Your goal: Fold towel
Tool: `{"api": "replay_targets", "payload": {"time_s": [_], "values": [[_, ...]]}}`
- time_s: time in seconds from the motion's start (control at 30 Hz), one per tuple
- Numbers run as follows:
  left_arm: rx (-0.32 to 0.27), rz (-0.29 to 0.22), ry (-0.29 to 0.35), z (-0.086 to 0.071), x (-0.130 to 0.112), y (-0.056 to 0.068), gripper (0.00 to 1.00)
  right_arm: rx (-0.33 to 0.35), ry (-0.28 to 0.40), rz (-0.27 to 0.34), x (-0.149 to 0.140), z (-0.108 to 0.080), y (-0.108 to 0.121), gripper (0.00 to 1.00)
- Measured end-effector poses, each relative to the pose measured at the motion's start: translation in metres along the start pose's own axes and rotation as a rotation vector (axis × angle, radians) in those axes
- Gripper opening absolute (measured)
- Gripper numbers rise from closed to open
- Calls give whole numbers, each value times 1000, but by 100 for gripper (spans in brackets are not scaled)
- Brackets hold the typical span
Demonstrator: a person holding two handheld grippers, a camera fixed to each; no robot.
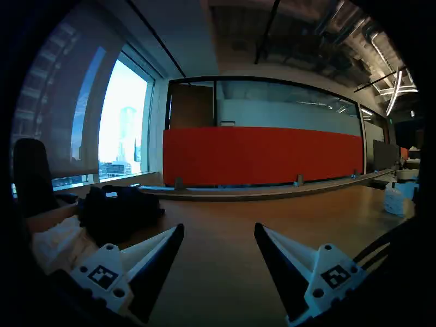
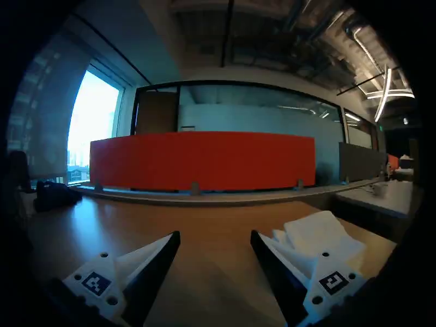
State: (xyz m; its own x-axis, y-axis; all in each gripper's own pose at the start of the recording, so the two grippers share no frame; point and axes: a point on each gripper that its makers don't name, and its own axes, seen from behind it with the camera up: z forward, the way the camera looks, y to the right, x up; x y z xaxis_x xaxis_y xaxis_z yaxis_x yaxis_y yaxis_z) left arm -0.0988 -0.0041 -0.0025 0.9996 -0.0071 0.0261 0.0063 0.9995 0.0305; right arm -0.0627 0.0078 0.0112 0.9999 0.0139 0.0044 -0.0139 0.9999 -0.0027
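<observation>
The left gripper (image 1: pixel 218 226) and right gripper (image 2: pixel 215 233) are held open over the bench (image 2: pixel 218 272), coded square markers (image 1: pixel 103 276) borne on their fingers (image 1: pixel 133 260). A folded white towel (image 2: pixel 321 231) is seen just right of the right gripper, a red partition (image 2: pixel 201 161) beyond.

Wooden table (image 1: pixel 229 234) with a black bundle (image 1: pixel 117 210), a crumpled pale towel (image 1: pixel 57 245), folded white towels (image 2: pixel 321 231)
</observation>
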Motion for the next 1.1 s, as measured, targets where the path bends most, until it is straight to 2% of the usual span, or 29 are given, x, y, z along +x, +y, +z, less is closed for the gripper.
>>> {"api": "replay_targets", "payload": {"time_s": [1.1], "values": [[0,0,0,0,1,0,96,15,10,1,2,-4,-3,100]]}}
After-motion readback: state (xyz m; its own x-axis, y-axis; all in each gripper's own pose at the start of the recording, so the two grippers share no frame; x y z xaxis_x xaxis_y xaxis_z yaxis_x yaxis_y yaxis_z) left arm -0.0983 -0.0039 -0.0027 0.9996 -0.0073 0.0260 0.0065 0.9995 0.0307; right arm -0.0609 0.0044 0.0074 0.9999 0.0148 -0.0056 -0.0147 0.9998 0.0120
